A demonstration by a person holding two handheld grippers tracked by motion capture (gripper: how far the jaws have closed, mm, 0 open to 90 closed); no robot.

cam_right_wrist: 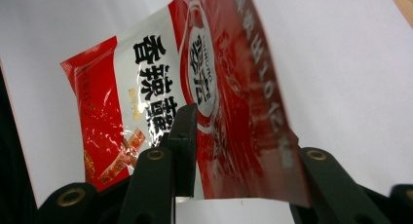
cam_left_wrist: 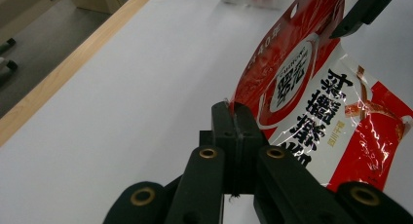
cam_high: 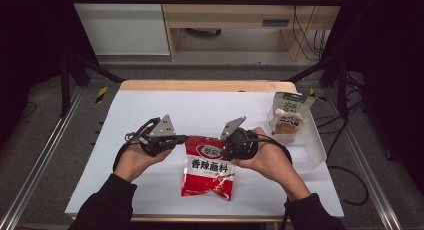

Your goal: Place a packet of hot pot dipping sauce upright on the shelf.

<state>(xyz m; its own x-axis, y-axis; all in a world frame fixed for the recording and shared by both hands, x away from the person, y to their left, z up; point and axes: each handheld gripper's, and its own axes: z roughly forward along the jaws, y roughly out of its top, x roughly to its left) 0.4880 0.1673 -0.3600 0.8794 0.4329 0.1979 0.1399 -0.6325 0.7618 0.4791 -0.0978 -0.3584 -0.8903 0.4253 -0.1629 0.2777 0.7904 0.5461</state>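
red pouch (cam_high: 209,167) mid-table, near the front edge, top lifted. left gripper (cam_left_wrist: 234,118) pinched tight on its left top corner; right gripper (cam_high: 231,140) straddling the right corner, jaws apart. white table (cam_high: 150,110) bare leftward; bin (cam_high: 312,140) at right edge.

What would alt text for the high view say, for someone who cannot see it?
A person's two hands each hold a gripper at the top corners of a red and white seasoning packet lying on a white table: left gripper, right gripper. At the table's right edge, a clear plastic bin holds an upright pouch.
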